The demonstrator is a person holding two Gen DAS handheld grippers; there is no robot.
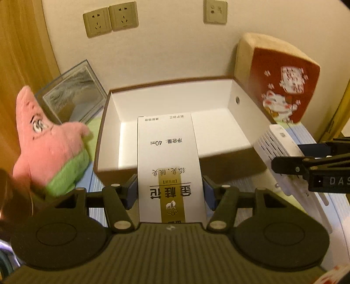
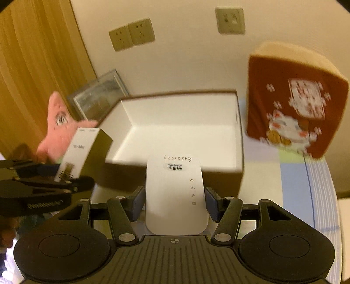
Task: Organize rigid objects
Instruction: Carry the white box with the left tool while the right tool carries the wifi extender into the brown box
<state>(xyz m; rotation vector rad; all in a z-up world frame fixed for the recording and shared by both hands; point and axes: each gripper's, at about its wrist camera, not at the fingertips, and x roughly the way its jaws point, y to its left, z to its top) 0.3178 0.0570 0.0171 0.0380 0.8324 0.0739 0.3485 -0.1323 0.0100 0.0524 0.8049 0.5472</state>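
My left gripper (image 1: 170, 194) is shut on a tall white carton with a gold label (image 1: 168, 157), held over the front wall of an open brown box with a white inside (image 1: 218, 129). My right gripper (image 2: 175, 203) is shut on a white WiFi repeater (image 2: 175, 196), held just in front of the same box (image 2: 175, 122). The carton (image 2: 81, 148) and the left gripper (image 2: 63, 177) show at the left of the right wrist view. The repeater (image 1: 275, 144) and the right gripper (image 1: 291, 161) show at the right of the left wrist view.
A pink star plush (image 1: 46, 142) stands left of the box, with a framed picture (image 1: 74, 98) leaning on the wall behind it. A red lucky-cat cushion (image 1: 280, 80) stands right of the box. Wall sockets (image 1: 109, 19) are above. The tabletop has a striped cloth (image 2: 306, 179).
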